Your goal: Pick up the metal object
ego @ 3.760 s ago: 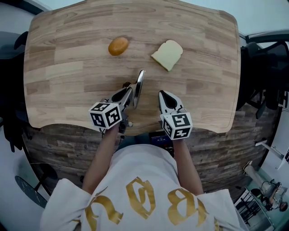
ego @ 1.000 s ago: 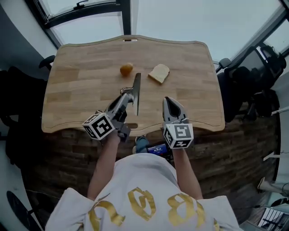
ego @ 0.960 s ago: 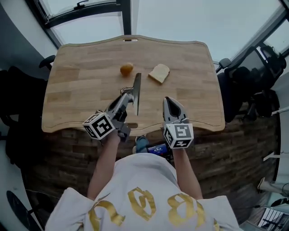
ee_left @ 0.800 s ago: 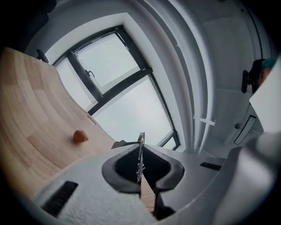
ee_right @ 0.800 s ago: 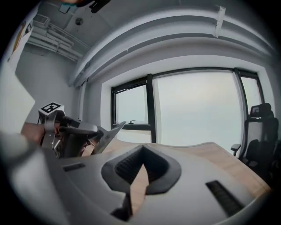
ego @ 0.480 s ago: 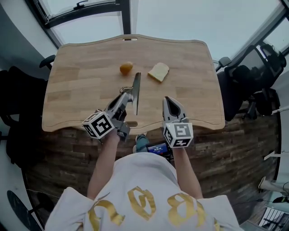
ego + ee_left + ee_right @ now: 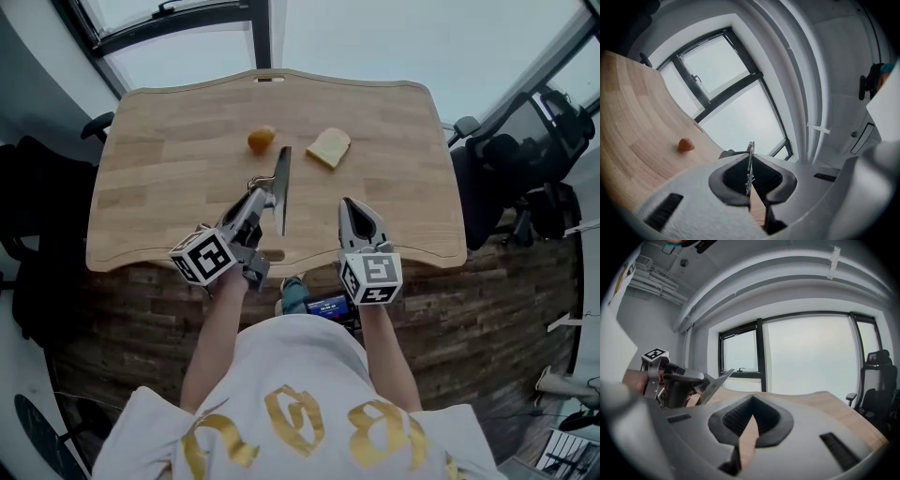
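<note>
My left gripper is shut on the metal object, a long flat blade that points away from me above the wooden table. In the left gripper view the metal object stands edge-on between the left gripper's pads. My right gripper hangs to the right of it, shut, with nothing in it. From the right gripper view, the right gripper's tips meet, and the blade shows at the left.
A small orange-brown roll and a slice of bread lie on the table beyond the blade. Black office chairs stand at the right, dark gear at the left. The table's front edge runs under both grippers.
Since the earliest frame the head view has drawn back from the table, and the left gripper keeps its hold on the metal object. Over the last second both grippers have hardly moved.
</note>
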{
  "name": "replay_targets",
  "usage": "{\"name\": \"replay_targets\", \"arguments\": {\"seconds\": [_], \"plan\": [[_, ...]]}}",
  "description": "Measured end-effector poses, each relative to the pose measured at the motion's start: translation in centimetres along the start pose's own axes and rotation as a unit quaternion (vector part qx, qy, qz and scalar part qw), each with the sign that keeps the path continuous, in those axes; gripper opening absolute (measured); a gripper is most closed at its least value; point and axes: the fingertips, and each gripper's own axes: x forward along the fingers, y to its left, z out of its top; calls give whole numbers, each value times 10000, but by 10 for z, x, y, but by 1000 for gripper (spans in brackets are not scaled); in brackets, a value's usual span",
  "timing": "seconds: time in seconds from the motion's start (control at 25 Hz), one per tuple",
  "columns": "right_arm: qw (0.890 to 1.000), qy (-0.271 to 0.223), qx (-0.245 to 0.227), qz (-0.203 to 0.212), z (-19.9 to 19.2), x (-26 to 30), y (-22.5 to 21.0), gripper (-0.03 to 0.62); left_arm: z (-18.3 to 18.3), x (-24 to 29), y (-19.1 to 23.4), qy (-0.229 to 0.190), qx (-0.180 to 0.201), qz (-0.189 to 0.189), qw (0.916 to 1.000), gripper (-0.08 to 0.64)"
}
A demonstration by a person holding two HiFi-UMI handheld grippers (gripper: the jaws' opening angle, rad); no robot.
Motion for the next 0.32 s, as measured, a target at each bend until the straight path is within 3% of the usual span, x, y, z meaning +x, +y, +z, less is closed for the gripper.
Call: {"name": "replay_targets", "arguments": {"seconds": [0.32], "plan": [[10000,-24,26,30,0,0,0,11,-1,-1,5,8,-6,62,10000,31]]}}
